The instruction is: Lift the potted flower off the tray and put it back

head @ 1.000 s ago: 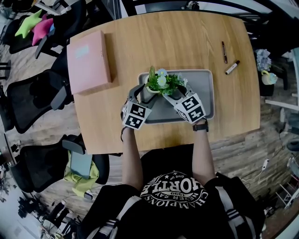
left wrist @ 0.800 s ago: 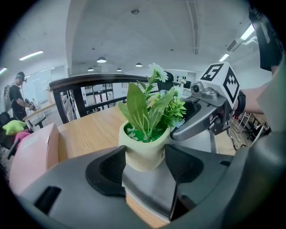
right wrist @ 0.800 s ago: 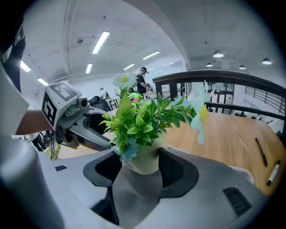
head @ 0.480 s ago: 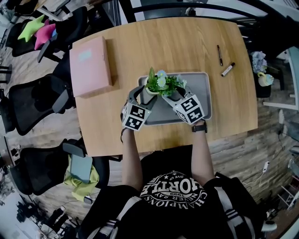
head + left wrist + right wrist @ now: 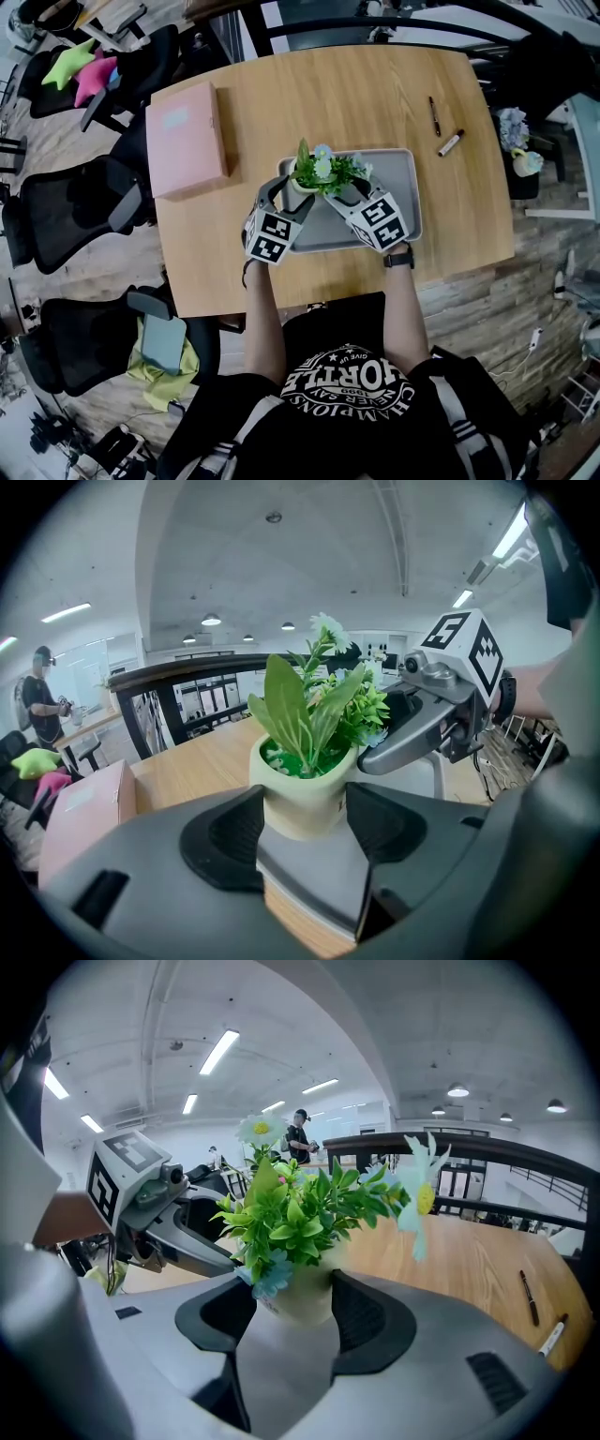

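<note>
My left claw (image 5: 281,192) and right claw (image 5: 353,190) both pinch the potted flower (image 5: 322,171), over the grey tray (image 5: 398,202).

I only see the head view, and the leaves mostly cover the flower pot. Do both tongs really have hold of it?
Observer: Yes. The left gripper view shows the left tongs pressing on both sides of the pale flower pot.
Operator: And the right ones?
Observer: The right tongs clamp the same pot, one pad on each side.
Operator: Anything beyond the table?
Observer: A person stands far off in the room, seen in the right gripper view.
</note>
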The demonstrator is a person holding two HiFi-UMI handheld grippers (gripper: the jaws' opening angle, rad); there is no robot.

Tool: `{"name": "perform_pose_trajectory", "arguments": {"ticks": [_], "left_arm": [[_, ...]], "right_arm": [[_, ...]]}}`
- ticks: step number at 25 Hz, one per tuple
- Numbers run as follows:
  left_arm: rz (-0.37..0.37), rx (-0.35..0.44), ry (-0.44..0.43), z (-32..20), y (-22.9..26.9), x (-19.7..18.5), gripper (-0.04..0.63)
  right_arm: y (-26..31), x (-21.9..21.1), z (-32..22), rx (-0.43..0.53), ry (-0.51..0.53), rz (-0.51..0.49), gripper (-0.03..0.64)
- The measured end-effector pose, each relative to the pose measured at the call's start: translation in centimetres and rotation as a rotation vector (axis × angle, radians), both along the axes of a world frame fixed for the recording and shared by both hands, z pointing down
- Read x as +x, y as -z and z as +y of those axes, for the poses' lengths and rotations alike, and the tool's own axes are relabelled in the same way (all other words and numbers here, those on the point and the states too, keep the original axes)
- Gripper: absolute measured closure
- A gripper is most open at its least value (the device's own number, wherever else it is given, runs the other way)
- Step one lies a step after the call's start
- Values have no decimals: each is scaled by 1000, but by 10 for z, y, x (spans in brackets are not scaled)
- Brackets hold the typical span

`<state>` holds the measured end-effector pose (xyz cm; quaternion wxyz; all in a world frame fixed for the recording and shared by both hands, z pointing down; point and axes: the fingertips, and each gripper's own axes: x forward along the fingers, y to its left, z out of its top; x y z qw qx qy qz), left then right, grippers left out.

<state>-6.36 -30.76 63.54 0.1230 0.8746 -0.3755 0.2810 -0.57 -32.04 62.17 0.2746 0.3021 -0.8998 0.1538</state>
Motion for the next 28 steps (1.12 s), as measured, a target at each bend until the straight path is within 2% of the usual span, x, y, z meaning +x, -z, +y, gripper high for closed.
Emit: {"name": "perform_pose_trajectory", "arguments": {"ticks": [28], "left_arm": [[3,74,-27,26,56,8,305]], "right_arm": [[56,10,30,71,-20,-2,349]]}}
